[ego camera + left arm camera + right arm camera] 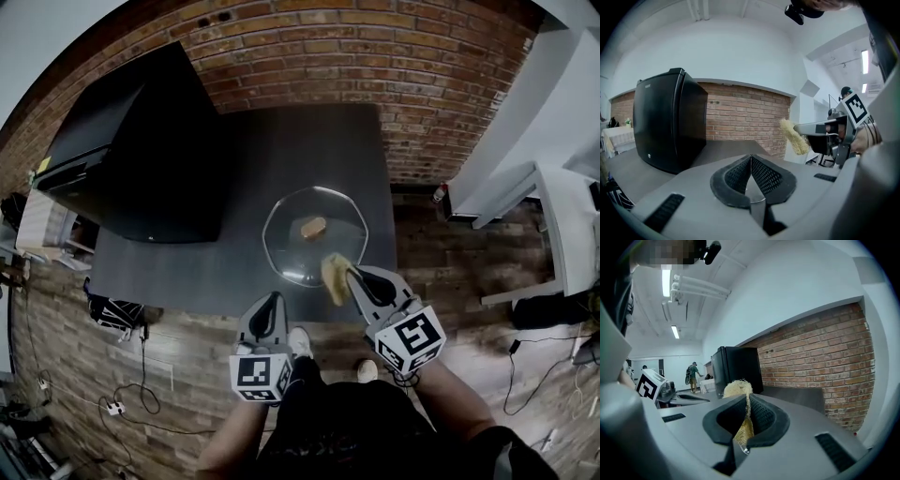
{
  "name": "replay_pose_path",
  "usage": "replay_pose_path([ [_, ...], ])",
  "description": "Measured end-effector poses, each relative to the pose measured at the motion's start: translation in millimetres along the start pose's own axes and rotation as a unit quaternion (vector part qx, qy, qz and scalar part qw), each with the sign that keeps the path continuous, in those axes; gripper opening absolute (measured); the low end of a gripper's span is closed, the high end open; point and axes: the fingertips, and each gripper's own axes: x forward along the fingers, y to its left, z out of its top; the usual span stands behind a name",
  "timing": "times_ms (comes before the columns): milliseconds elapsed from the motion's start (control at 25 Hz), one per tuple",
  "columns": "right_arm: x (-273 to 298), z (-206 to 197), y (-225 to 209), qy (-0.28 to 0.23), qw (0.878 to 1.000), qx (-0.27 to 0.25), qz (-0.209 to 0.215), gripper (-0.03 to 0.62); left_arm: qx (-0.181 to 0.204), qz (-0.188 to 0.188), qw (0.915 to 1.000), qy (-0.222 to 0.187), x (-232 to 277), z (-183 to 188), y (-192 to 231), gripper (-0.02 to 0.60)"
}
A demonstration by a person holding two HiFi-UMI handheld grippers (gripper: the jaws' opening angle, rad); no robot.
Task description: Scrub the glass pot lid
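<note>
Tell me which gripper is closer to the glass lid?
Right. The right gripper, clamping a loofah scrubber, is at the glass pot lid's near rim in the head view. The left gripper, shut and empty, sits farther back toward the person.

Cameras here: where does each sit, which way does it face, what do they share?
Head view: on the head, looking down at glass lid, table; left gripper, right gripper, forearms show.
Left gripper view: on that gripper, facing brick wall; shut empty jaws show.
Right gripper view: on that gripper, facing brick wall; jaws pinching scrubber show.
Shared: all three show the scrubber.
</note>
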Motion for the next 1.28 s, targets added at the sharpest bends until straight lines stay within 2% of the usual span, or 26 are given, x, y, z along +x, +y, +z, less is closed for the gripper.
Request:
replay_pose_path([
  [320,45.1,-19.4,0.7,0.024,0.999,0.015,-0.019,0.025,-0.008,-0.030,0.9988,0.037,36.3,-23.6,33.4,0.034],
  [800,95.8,-48.0,-0.4,0.055,0.995,0.045,-0.063,0.025,0.006,-0.073,0.9933,0.089,81.7,-61.5,71.6,0.034],
  [1280,130.0,-101.2,-12.3,0.104,0.985,0.073,-0.116,0.025,-0.005,-0.108,0.9769,0.184,127.5,-132.5,94.7,0.034],
])
